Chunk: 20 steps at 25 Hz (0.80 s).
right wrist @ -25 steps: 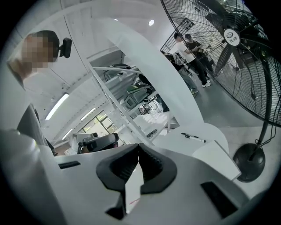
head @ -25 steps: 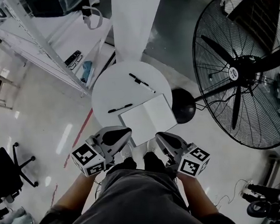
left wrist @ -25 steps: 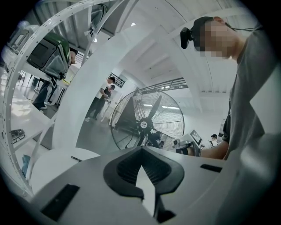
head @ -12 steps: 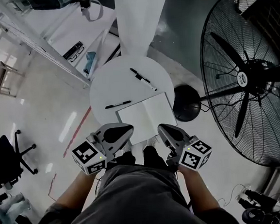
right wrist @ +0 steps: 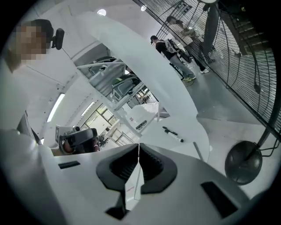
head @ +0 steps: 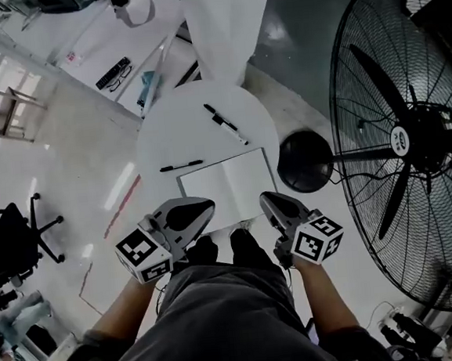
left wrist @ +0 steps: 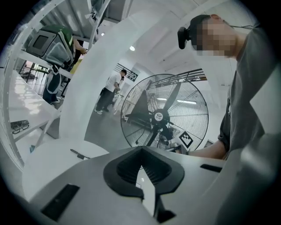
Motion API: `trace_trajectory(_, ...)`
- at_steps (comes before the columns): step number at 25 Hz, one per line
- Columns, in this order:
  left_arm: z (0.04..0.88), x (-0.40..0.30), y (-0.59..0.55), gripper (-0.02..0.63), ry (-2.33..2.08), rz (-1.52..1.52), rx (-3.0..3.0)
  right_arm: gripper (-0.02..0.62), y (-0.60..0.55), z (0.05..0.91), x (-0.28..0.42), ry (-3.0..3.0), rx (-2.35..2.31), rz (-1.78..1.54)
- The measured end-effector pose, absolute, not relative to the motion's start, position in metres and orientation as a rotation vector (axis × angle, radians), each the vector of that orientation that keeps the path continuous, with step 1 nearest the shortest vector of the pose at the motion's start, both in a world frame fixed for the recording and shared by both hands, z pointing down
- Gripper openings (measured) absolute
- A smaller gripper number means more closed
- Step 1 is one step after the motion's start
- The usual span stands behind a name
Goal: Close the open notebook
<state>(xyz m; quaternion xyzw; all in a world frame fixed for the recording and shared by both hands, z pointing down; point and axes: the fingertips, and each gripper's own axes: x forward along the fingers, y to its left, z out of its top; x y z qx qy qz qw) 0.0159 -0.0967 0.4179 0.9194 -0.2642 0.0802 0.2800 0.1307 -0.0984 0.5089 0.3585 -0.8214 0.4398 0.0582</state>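
One notebook (head: 225, 185), two pens (head: 181, 165) (head: 226, 124) (one thicker), one fan (head: 411, 136).

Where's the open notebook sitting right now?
In the head view the open notebook lies on the round white table, at its near right edge, with a black pen beside its far left corner.

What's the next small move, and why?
Probably lower the right tool toward the notebook and open its jaws: it and the left tool are shut, empty and clear of the notebook, which lies open on the round table.
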Motion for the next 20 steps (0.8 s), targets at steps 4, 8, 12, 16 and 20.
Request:
trace_trajectory(4, 0.431, 0.032, -0.105, 0.014, -0.727, 0.238, 2.442, 0.023, -0.108, 0.528, 0.147, -2.468, 1.068, 1.357)
trace_trajectory(8, 0.444, 0.048, -0.109, 0.014, -0.728, 0.266, 2.418, 0.023, -0.113, 0.550, 0.164, -2.429, 1.063, 1.367)
trace_trajectory(12, 0.457, 0.063, -0.109, 0.014, -0.717, 0.301, 2.397, 0.023, -0.114, 0.575, 0.182, -2.380, 1.067, 1.395)
trace_trajectory(16, 0.473, 0.073, -0.110, 0.014, -0.709, 0.321, 2.373, 0.023, -0.115, 0.603, 0.196, -2.327, 1.070, 1.431)
trace_trajectory(20, 0.486, 0.081, -0.107, 0.014, -0.691, 0.334, 2.356, 0.023, -0.113, 0.627, 0.207, -2.278, 1.080, 1.457)
